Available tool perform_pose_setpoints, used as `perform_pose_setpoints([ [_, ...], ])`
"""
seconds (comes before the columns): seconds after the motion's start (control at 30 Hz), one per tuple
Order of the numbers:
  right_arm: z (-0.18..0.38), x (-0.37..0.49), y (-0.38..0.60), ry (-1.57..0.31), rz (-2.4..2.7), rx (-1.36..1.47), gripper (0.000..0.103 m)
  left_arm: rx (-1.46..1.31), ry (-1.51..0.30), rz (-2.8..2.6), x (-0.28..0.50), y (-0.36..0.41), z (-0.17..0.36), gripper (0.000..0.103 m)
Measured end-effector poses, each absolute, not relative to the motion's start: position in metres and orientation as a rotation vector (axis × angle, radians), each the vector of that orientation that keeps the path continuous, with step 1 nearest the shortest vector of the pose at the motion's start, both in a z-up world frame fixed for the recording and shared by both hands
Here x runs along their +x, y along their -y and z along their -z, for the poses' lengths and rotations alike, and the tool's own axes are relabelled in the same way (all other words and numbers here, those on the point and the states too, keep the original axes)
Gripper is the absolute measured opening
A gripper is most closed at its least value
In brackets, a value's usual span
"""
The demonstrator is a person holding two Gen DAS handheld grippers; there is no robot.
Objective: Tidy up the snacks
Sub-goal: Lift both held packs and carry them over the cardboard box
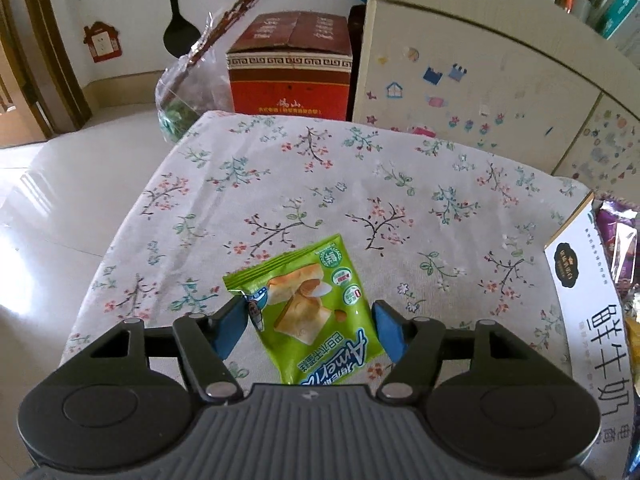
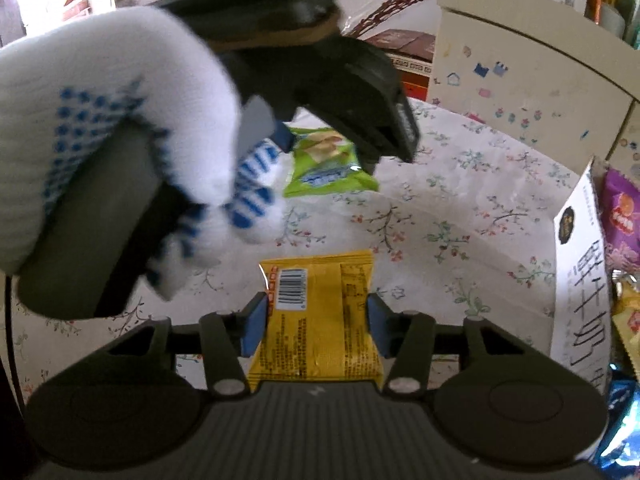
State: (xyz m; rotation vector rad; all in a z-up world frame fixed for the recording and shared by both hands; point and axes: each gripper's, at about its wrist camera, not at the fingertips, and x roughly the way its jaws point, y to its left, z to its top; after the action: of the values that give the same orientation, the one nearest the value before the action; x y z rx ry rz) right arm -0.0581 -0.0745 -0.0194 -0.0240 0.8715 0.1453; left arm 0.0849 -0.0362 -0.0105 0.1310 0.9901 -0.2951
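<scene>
My left gripper (image 1: 310, 322) is shut on a green snack packet (image 1: 308, 308), its blue pads pressing both sides, held above the floral tablecloth (image 1: 280, 184). The same packet shows in the right wrist view (image 2: 326, 160), under the left gripper held by a white gloved hand (image 2: 120, 120). My right gripper (image 2: 316, 320) is shut on a yellow snack packet (image 2: 320, 312), barcode side up, just above the cloth. A white box (image 1: 588, 312) holding several snack packets stands at the right edge and also shows in the right wrist view (image 2: 580, 280).
A red carton (image 1: 290, 68) and a wrapped bunch of twigs (image 1: 188, 84) stand on the floor behind the table. A cream cabinet with stickers (image 1: 480, 80) is at the back right. Tiled floor (image 1: 60, 208) lies to the left.
</scene>
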Motion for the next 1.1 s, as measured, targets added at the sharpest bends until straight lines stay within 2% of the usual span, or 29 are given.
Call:
perform_pose_setpoints([
  [0.47, -0.034, -0.090, 0.115, -0.755, -0.005, 0.098, 0.053, 0.049, -0.884, 0.332, 0.037, 0.002, -0.042, 0.073],
  [0.7, -0.063, -0.119, 0.144, -0.668, 0.062, 0.179, 0.053, -0.015, -0.884, 0.339, 0.015, -0.016, -0.047, 0.073],
  [1.1, -0.076, -0.151, 0.171, -0.617, 0.107, 0.285, 0.053, -0.044, -0.884, 0.370, -0.031, -0.028, -0.036, 0.073],
])
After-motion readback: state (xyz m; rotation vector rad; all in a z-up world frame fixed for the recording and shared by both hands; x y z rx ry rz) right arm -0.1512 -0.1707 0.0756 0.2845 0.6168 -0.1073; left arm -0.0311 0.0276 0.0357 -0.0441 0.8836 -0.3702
